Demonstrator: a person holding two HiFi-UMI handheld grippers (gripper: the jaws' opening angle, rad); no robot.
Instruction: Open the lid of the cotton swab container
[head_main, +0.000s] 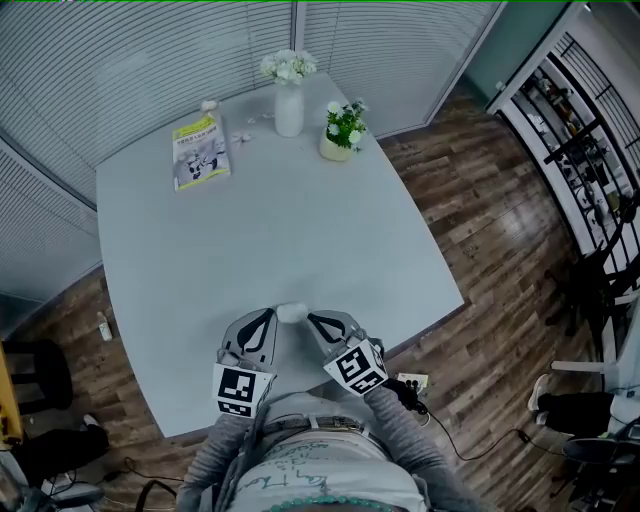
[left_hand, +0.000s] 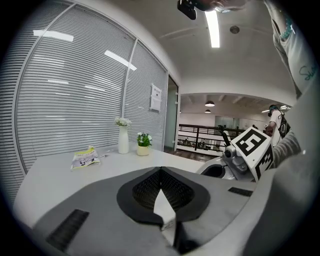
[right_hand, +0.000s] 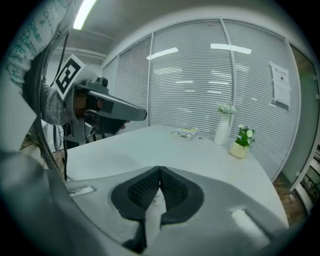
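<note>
My left gripper (head_main: 268, 314) and right gripper (head_main: 313, 319), low in the middle, are both pressed shut with nothing in them. The small round white cotton swab container (head_main: 291, 313) sits on the pale grey table (head_main: 250, 220) between their tips. Its lid is too small to make out.

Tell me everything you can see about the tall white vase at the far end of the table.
The vase is tall, slim and plain white, with a smooth look like glazed ceramic, though the material isn't certain. It is slightly narrower at the neck and holds a bunch of white flowers. It stands upright near the far edge of the grey table, between the booklet and the small potted plant, touching neither.
</note>
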